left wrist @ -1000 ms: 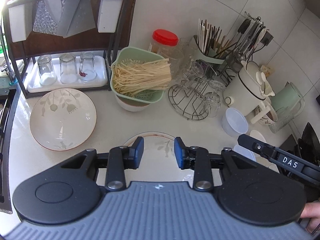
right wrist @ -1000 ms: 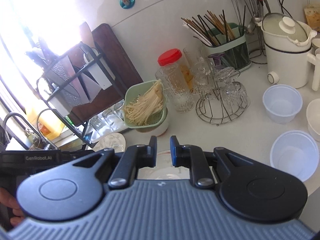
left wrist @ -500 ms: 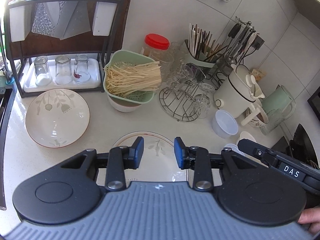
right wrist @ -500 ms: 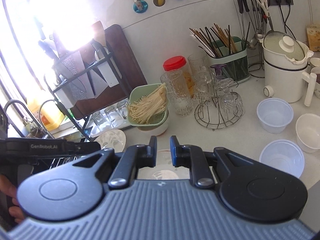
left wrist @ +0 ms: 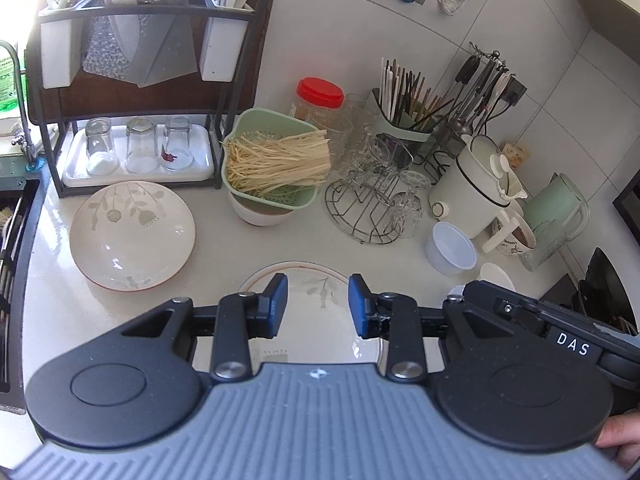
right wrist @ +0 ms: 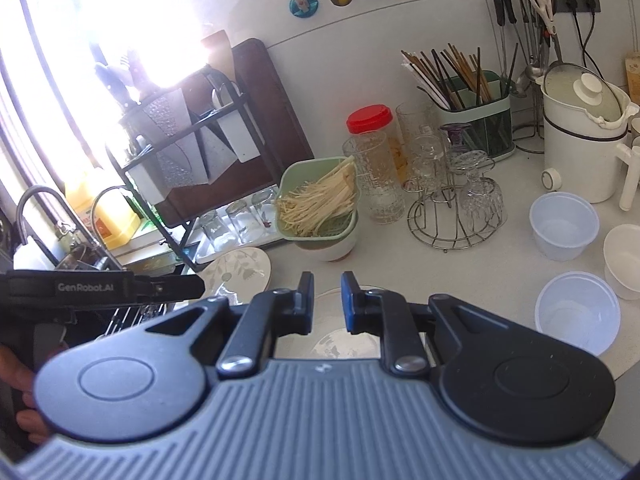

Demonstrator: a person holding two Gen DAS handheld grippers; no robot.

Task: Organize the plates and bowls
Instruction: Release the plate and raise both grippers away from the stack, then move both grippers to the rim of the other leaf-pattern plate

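A floral plate [left wrist: 316, 304] lies on the white counter under my left gripper [left wrist: 318, 306], which is open and empty above it. A second floral plate [left wrist: 132, 236] lies to the left by the rack; it also shows in the right wrist view [right wrist: 240, 270]. My right gripper [right wrist: 326, 304] is open with a narrow gap and empty, above the near plate [right wrist: 336, 342]. Two clear plastic bowls [right wrist: 564, 230] [right wrist: 578, 312] and a white bowl [right wrist: 624, 260] stand at the right. The plastic bowl [left wrist: 450, 248] shows in the left wrist view too.
A green colander of noodles [left wrist: 276, 164] sits on a white bowl behind the plates. A black dish rack [left wrist: 136, 92] with upturned glasses stands back left, a wire glass stand [left wrist: 376, 208], chopstick holder [left wrist: 404, 116] and white kettle [left wrist: 476, 188] back right. A sink [right wrist: 80, 256] is at the left.
Both grippers have risen and drawn back from the counter, so more of the scene shows. The left jaws stay open, the right jaws opened slightly. The plates have not moved.
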